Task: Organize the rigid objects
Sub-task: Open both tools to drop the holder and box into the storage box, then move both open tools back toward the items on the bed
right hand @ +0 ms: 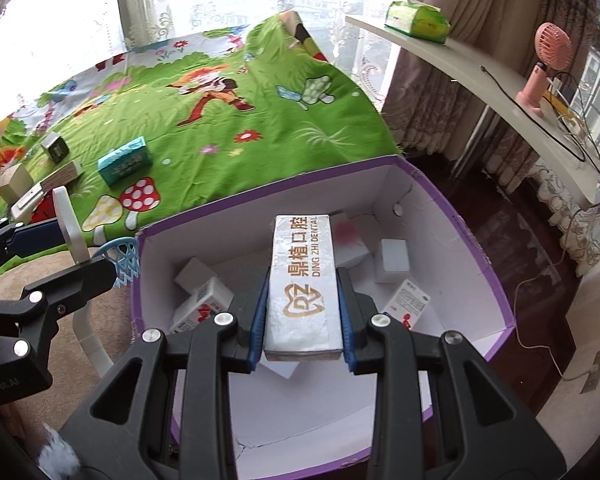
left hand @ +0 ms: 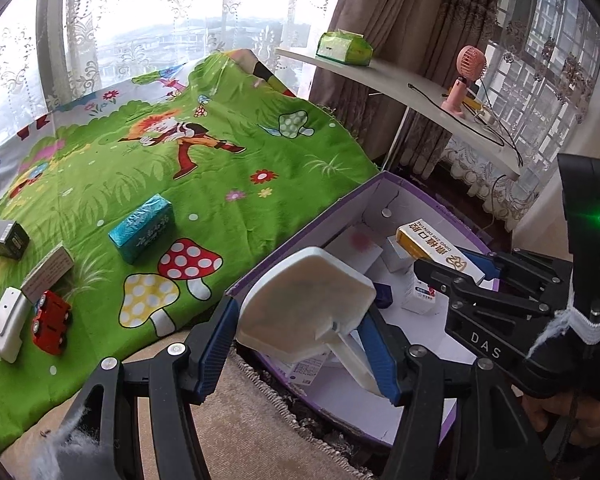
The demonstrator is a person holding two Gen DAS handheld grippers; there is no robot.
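A: Tongs first, left wrist view. What do the left tongs [left hand: 300,344] hold?

B: A white toy basketball hoop [left hand: 306,312]; the blue pads clamp its backboard and post, over the near corner of the purple box [left hand: 300,236]. The right tongs [left hand: 452,268] carry the dental box [left hand: 436,246] above the purple box's inside.

A: What is on the blanket [left hand: 220,184]?

B: A teal carton [left hand: 142,228], a red toy car [left hand: 51,322], and a dark cube [left hand: 8,239].

A: And the right wrist view?

B: The right tongs [right hand: 302,316] are clamped on the dental box [right hand: 302,280], held over the purple box [right hand: 472,240], where several small white cartons [right hand: 394,260] lie. The left tongs [right hand: 76,256] seem to grip the hoop's backboard [right hand: 70,226], though it shows edge-on.
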